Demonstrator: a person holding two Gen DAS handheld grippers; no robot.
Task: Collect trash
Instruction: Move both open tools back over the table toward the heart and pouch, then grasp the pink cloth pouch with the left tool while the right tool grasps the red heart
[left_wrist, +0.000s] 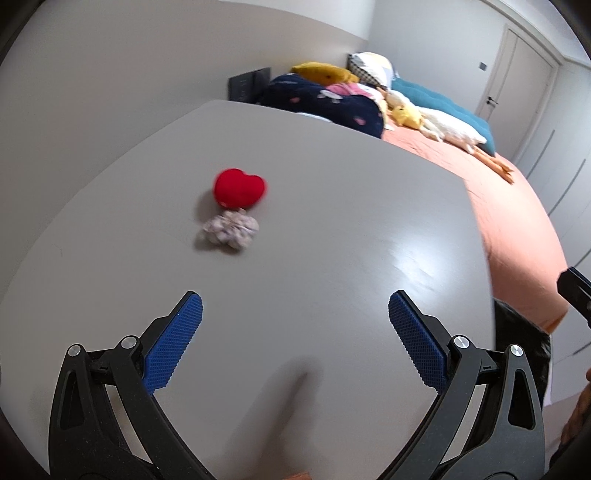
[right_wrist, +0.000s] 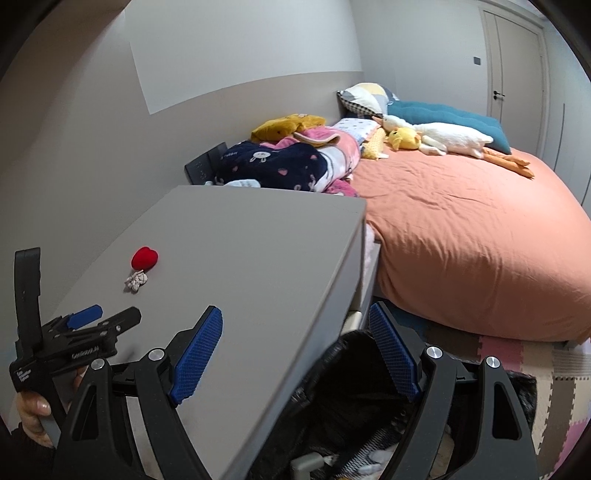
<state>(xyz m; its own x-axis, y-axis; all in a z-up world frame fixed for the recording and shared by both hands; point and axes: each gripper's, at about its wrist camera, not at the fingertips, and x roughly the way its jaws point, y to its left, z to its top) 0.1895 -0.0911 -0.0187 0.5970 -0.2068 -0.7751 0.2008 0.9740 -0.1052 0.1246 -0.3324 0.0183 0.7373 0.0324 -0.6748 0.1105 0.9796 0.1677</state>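
A crumpled pale tissue wad (left_wrist: 231, 232) lies on the grey table (left_wrist: 332, 221), touching a red plush heart (left_wrist: 239, 187) just behind it. Both show small in the right wrist view: wad (right_wrist: 136, 281), heart (right_wrist: 144, 257). My left gripper (left_wrist: 295, 314) is open and empty, above the table well short of the wad; it also shows in the right wrist view (right_wrist: 99, 315). My right gripper (right_wrist: 295, 325) is open and empty, straddling the table's right edge above a bin with a black bag (right_wrist: 354, 398) on the floor.
A bed with an orange sheet (right_wrist: 480, 229) lies right of the table, piled with blankets (right_wrist: 288, 162), pillows and plush toys (right_wrist: 436, 138). Foam floor mats (right_wrist: 535, 369) lie by the bin. A closed door (right_wrist: 517, 66) stands at the far right.
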